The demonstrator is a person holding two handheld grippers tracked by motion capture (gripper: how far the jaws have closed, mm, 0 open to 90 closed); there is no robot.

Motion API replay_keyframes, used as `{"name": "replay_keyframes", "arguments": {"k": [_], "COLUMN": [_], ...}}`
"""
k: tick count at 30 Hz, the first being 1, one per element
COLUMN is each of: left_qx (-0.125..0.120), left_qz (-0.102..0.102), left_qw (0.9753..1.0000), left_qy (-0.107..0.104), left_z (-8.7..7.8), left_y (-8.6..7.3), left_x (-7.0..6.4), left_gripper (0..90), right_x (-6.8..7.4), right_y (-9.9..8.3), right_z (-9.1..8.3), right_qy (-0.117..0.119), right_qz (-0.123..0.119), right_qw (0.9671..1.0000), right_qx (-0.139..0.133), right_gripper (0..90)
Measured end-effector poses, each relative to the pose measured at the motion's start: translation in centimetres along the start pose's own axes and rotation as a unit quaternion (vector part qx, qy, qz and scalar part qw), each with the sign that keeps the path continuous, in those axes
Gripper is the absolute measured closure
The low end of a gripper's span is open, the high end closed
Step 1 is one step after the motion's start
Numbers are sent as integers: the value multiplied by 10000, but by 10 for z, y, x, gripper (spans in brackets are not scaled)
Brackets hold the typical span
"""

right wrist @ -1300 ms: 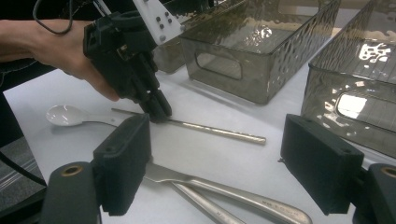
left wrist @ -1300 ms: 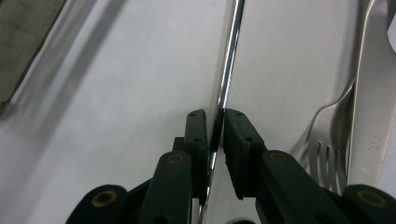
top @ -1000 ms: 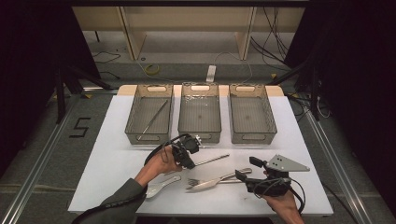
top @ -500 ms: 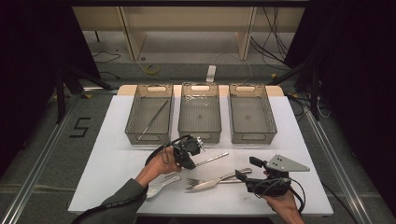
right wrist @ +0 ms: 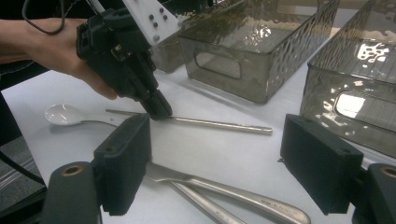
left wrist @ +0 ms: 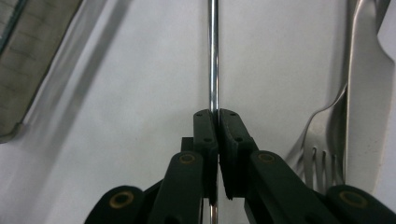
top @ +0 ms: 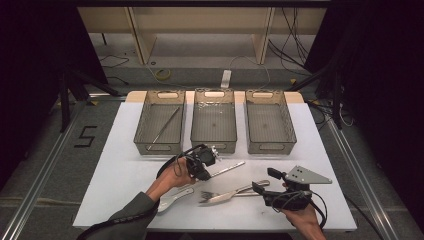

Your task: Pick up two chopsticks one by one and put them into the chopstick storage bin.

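Left claw now sits slightly further toward the person and lower on the worktop than a second ago; its jaws are pinched tight on a thin metal rod, a chopstick by the look of it. In the right gripper view the rod lies flat on the white surface, not yet lifted.

Right claw has not moved: jaws wide, holding nothing, hovering over the fork and knife. White spoon lies near the left forearm.

Left bin already holds one similar rod; middle bin and right bin look empty.

Judgement: sorting cutlery by type; the grip is made, and the lift toward the left bin likely comes next.
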State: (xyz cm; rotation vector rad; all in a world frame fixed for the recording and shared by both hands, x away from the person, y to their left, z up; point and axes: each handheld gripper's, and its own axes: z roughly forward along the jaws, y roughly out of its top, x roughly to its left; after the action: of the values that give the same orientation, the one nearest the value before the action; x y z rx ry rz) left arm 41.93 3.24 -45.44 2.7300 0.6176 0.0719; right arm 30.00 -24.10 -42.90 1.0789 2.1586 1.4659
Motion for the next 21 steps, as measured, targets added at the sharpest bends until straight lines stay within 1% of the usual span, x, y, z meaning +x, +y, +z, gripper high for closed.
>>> {"name": "replay_keyframes", "arguments": {"k": [2, 4, 5, 8, 9, 13, 14, 16, 17, 18, 21], "left_qx": [-61, -129, -143, -135, -175, -210, -239, -297, -370, -360, -431], "left_qz": [-14, 20, -3, 27, 26, 66, 63, 64, 28, 55, 23], "left_qw": [10000, 9999, 9999, 9999, 9998, 9997, 9996, 9995, 9993, 9993, 9990], "left_qy": [6, 19, 0, 45, 73, 112, 125, 83, 103, 96, 97], "left_z": [-2, -5, -6, -8, -9, -12, -13, -17, -19, -20, -27], "left_y": [0, 1, 2, 2, 2, 4, 4, 5, 5, 6, 6], "left_x": [-1, -1, -2, -3, -3, -5, -6, -6, -6, -6, -4], "left_gripper": [860, 860, 860, 861, 860, 861, 861, 861, 861, 861, 862], "right_x": [0, 0, 0, -1, -1, -1, -1, -1, -1, -1, -1], "right_y": [0, 0, 0, 0, 0, 0, 0, 0, 0, 0, 0], "right_z": [0, 0, 0, 0, 0, -1, -1, -1, -1, -1, -1], "right_qy": [3, 5, 2, -2, -6, -6, -9, -13, -14, -14, -13], "right_qz": [-10, 12, 10, 27, 27, 16, 20, 24, 27, 26, 32], "right_qw": [10000, 10000, 10000, 10000, 10000, 10000, 10000, 10000, 10000, 10000, 10000], "right_qx": [7, -1, -4, -11, -15, -6, -12, -21, -21, -18, -14], "right_gripper": [256, 255, 255, 256, 256, 256, 256, 256, 256, 256, 255]}}
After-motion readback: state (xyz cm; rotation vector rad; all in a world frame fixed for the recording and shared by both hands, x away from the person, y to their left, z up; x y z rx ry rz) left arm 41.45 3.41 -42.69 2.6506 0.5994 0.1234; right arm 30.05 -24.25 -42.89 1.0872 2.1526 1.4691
